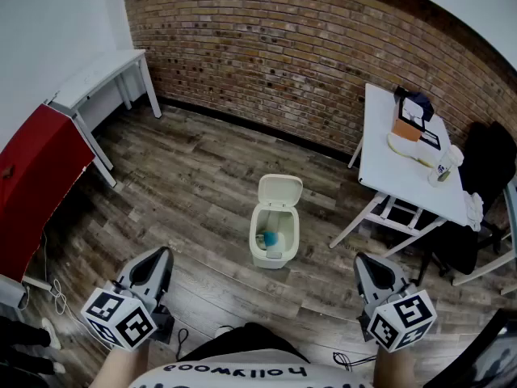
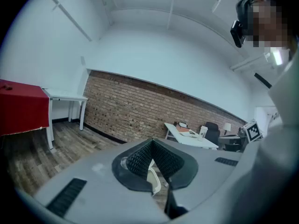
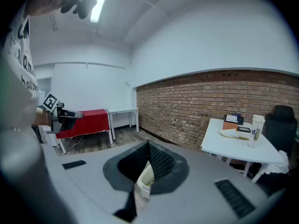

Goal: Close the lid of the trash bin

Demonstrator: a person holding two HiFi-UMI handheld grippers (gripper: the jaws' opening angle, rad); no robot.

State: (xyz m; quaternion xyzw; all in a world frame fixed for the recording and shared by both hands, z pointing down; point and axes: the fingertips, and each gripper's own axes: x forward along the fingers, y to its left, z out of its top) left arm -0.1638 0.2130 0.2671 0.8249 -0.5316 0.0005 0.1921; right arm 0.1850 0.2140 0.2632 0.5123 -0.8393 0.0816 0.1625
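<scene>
While the trash bin stands on the floor with its lid upright — closing not begun — left tongs and right tongs hang well short, both pressed together, empty.

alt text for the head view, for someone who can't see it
A small cream trash bin stands on a wood floor with its lid flipped up. The left gripper and right gripper hang near the camera on either side, not touching it; a brick wall runs behind.
</scene>
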